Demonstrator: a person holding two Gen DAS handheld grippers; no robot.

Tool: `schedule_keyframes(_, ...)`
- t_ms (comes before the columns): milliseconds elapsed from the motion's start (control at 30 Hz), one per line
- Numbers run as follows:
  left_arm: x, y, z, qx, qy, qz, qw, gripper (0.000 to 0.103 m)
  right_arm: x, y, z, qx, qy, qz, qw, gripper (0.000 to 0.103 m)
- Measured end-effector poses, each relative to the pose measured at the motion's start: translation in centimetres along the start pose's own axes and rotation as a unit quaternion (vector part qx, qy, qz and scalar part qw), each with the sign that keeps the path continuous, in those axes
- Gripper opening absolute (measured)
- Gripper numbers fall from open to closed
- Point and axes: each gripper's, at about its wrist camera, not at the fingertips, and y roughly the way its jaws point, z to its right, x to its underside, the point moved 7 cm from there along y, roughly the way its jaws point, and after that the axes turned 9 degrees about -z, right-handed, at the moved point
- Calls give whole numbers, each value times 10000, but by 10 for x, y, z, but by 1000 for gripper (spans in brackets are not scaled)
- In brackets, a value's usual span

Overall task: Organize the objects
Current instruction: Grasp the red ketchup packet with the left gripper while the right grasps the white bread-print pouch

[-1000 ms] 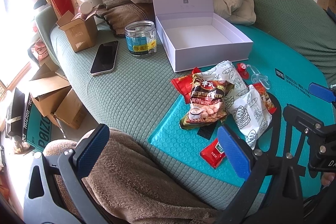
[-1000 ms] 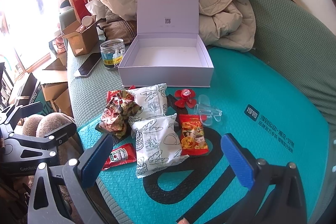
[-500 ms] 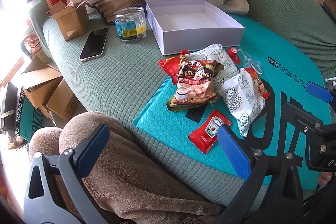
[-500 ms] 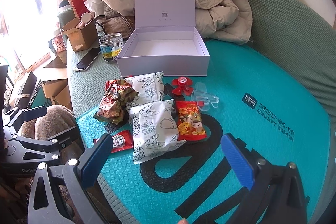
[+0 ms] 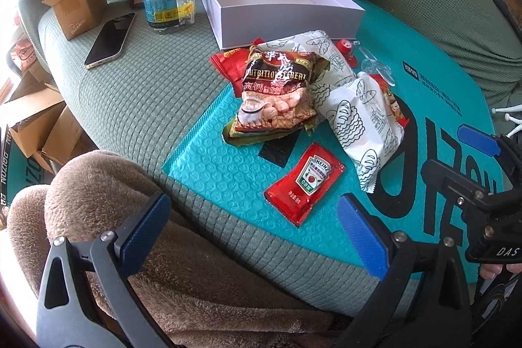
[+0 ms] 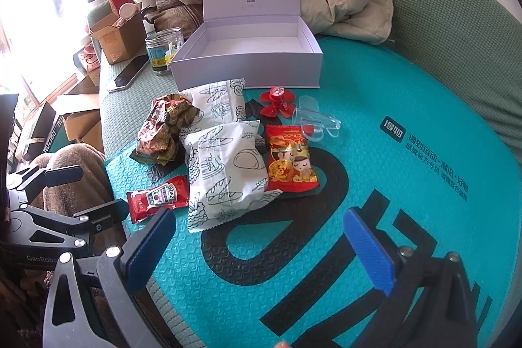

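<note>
Two bread packets (image 6: 225, 172), one ketchup sachet (image 6: 158, 198)

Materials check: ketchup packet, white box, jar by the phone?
Ketchup packet: looks like glossy plastic or foil laminate; light glints off it and the edges are crimped flat.
White box: likely matte rigid paperboard; flat walls, sharp folds, hinged lid standing open.
Jar: clear, probably plastic, though glass can't be ruled out; contents show through above the printed label.

ketchup sachet (image 5: 305, 183): glossy plastic film
box (image 6: 248, 61): matt, smooth card
mailer (image 6: 375, 217): bubble-textured plastic
sofa cover (image 5: 137, 93): waffle-woven cloth
jar (image 5: 168, 2): clear plastic
</note>
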Motion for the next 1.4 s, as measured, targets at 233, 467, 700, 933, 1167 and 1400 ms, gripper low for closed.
schedule_keyframes(233,-2,14,14,187,311,-188,9992,86,-2,16,0,-304,-75,-128,9994,98)
schedule_keyframes(467,0,25,24,384,679,-405,9961,73,-7,31,-5,-425,-227,-242,9985,92)
schedule_keyframes(700,-3,28,29,389,941,-369,9941,61,-15,44,-17,-545,-513,-304,9967,84)
schedule_keyframes(933,-6,29,24,408,943,-337,9941,48,-21,53,-22,-558,-658,-291,9958,76)
schedule_keyframes(1167,-7,26,19,566,871,-312,9941,35,-20,50,-26,-664,-796,-253,9943,57)
schedule_keyframes(1400,0,24,25,627,945,-369,9929,33,-12,43,-22,-606,-849,-306,9941,49)
